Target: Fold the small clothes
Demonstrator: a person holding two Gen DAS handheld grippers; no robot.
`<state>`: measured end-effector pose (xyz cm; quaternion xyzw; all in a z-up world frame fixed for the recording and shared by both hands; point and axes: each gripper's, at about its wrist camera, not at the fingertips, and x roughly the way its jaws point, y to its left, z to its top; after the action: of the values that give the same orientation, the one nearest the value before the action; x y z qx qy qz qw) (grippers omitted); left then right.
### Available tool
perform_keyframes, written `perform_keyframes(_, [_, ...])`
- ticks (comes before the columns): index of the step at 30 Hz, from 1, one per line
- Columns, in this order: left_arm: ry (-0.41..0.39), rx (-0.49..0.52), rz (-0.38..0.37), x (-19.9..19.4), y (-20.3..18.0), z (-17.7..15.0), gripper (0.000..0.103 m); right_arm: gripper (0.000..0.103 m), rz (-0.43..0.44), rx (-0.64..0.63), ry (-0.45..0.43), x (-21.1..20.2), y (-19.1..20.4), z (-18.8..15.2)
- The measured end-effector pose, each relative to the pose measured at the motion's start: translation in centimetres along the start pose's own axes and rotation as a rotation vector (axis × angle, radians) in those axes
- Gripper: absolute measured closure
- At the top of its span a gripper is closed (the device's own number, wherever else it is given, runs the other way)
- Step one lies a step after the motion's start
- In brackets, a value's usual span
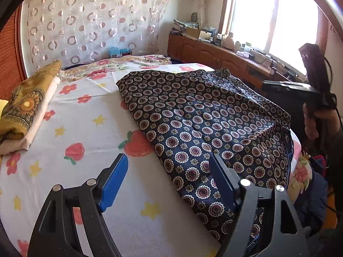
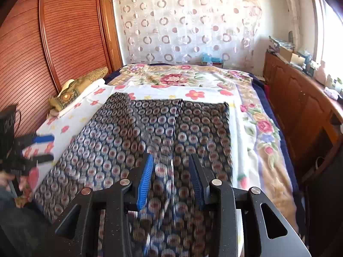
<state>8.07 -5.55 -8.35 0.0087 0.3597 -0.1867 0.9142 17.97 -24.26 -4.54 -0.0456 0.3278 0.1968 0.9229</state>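
Observation:
A dark navy garment (image 1: 205, 128) printed with round medallions lies spread on the bed; it also fills the middle of the right wrist view (image 2: 150, 132), blurred by motion. My left gripper (image 1: 169, 165) is open and empty, hovering over the garment's left edge. It also shows at the far left of the right wrist view (image 2: 46, 148). My right gripper (image 2: 171, 167) is open above the garment's near end, nothing between its blue pads (image 2: 145, 180). The right gripper shows at the far right of the left wrist view (image 1: 287, 85), beyond the garment.
The bed has a white sheet (image 1: 75, 128) with strawberries and stars. Folded yellow and cream cloths (image 1: 23, 111) lie at its left edge, by a wooden wardrobe (image 2: 53, 42). A wooden cabinet (image 2: 300, 107) with clutter runs along the right under a bright window.

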Motion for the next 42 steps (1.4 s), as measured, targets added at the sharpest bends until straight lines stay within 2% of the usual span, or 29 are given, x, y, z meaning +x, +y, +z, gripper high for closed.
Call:
perform_keyframes(6, [0.023,-0.003,0.006,0.6,0.1,-0.6,0.024,0.066,0.0,-0.029,0.069,5.3,1.7,3.3])
perform_keyframes(14, [0.044,-0.009,-0.008,1.0,-0.3,-1.3,0.024,0.065,0.019,-0.017,0.244,12.6,1.7,5.2])
perform_keyframes(17, [0.049,-0.009,-0.017,1.1,-0.6,-1.6,0.024,0.062,0.007,-0.03,0.24,12.9,2.4,5.6])
perform_keyframes(22, [0.056,-0.003,-0.023,1.2,-1.2,-1.9,0.024,0.064,-0.007,-0.069,0.218,13.4,2.2,5.3])
perform_keyframes(24, [0.057,-0.003,-0.022,1.1,-1.2,-1.8,0.024,0.078,-0.008,-0.095,0.207,12.8,2.0,4.6])
perform_keyframes(25, [0.055,-0.005,-0.022,1.1,-1.2,-1.8,0.024,0.097,-0.007,-0.109,0.197,12.6,2.2,4.5])
perform_keyframes(28, [0.052,-0.013,-0.024,0.9,-1.0,-1.9,0.024,0.099,-0.016,-0.127,0.155,12.4,2.2,4.4])
perform_keyframes(33, [0.046,-0.015,-0.032,0.8,-1.1,-1.9,0.024,0.099,-0.051,-0.104,0.07,9.2,0.0,5.6])
perform_keyframes(38, [0.045,-0.01,-0.048,0.7,-1.4,-2.0,0.024,0.1,-0.179,-0.113,0.087,8.6,-3.1,5.8])
perform_keyframes(42, [0.04,-0.007,-0.053,0.7,-1.4,-1.9,0.024,0.1,-0.193,-0.06,0.108,8.8,-5.8,5.2])
